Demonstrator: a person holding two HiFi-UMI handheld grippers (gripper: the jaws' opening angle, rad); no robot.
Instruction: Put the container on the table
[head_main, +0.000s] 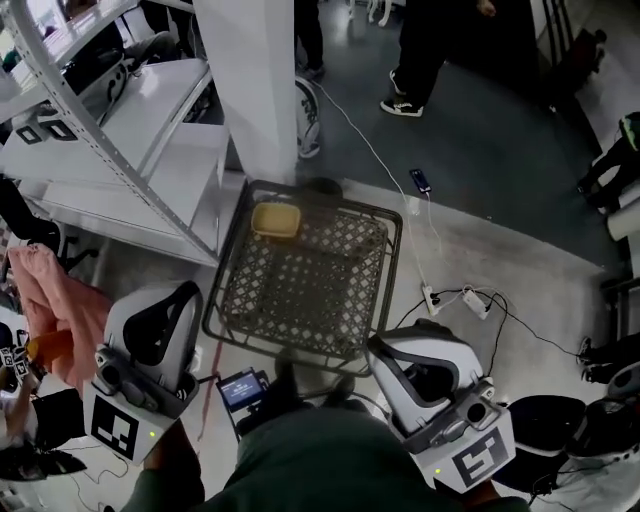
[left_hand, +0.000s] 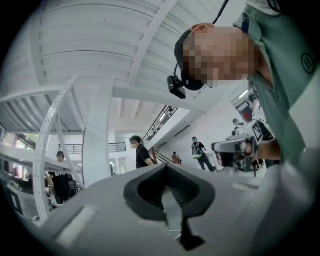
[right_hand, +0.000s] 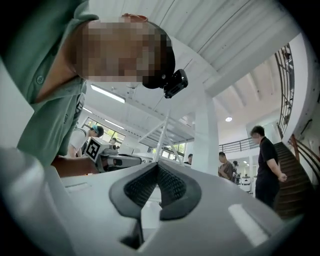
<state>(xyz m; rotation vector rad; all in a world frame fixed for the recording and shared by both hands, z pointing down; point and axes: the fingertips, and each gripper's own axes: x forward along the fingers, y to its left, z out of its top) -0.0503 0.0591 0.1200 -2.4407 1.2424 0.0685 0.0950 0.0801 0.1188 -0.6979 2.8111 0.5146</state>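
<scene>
- The white table (head_main: 165, 165) stands at the far left under a slotted metal rack; no container shows on the part of it in view.
- The left gripper (head_main: 160, 325) is near the person's body, left of the basket. Its jaws are pressed together with nothing between them, so it carries nothing.
- The yellow container (head_main: 276, 220) lies in the far left corner of the mesh basket (head_main: 300, 295) on the floor, the corner nearest the table. It is well apart from both grippers, so the task's goal is not met as things lie.
- The right gripper (head_main: 425, 372) is near the body, right of the basket, its jaws likewise shut and empty.
- Cables and a power strip (head_main: 478, 302) trail over the floor at the right, clear of the way from basket to table.
</scene>
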